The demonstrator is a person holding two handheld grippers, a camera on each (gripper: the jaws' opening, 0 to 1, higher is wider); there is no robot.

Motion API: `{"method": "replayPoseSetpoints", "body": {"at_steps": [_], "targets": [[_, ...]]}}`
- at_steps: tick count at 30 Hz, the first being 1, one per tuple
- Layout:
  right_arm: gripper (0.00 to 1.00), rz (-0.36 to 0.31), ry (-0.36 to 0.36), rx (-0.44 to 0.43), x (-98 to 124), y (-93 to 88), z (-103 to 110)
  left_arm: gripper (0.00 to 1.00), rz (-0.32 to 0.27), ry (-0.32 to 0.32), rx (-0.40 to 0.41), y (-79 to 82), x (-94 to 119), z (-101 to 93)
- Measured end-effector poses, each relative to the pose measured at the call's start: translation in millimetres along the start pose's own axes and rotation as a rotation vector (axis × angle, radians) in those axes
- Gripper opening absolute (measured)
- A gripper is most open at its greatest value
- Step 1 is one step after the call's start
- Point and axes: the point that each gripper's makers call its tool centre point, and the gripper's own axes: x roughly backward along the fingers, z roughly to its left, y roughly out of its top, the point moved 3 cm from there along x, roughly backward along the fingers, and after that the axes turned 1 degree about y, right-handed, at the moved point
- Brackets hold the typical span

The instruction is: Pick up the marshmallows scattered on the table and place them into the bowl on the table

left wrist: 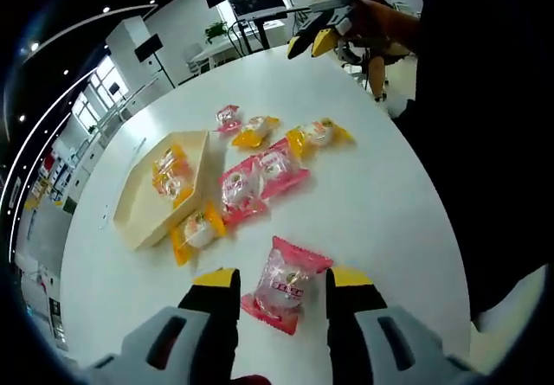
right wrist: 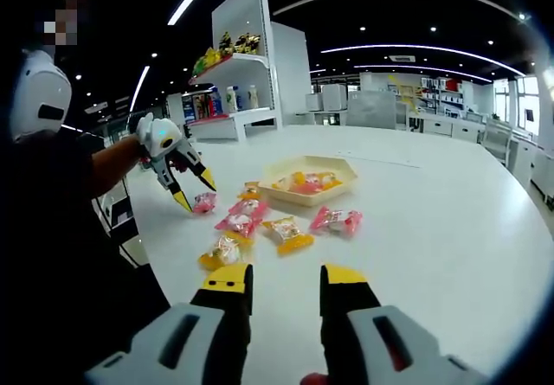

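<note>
Left gripper view, left tongs [left wrist: 283, 283]: jaws spread wide, a pink marshmallow packet [left wrist: 284, 284] lying between the tips on the white table [left wrist: 389, 203], not gripped.
Left gripper view, bowl [left wrist: 149, 214]: square, holding yellow packets; more packets [left wrist: 260, 177] just beside it.
Right gripper view, right tongs [right wrist: 279, 279]: open, empty, above the table; a yellow packet [right wrist: 222, 252] near its left tip.

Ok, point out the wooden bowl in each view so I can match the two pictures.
Left gripper view: the wooden bowl sits left of centre, up and left of the claw tips.
Right gripper view: the wooden bowl sits near the centre, mid-table.
Shared landmark: the pink packet between the tips of the left claw; in the right gripper view it lies left of the bowl.
</note>
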Motion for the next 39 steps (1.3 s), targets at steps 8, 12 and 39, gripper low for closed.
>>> {"method": "replayPoseSetpoints", "body": {"at_steps": [8, 12, 39], "targets": [[0.31, -0.001, -0.002, 0.001, 1.0, 0.2, -0.1, 0.37, 0.006, -0.028, -0.002, -1.0, -5.8, 0.1], [0.31, -0.002, -0.003, 0.000, 1.0, 0.3, -0.7, 0.32, 0.007, -0.034, 0.006, -2.4, -6.9, 1.0], [0.31, 0.001, 0.005, 0.000, -2.0, -1.5, 3.1, 0.20, -0.032, -0.025, 0.112, -7.8, -5.9, 4.3]]}}
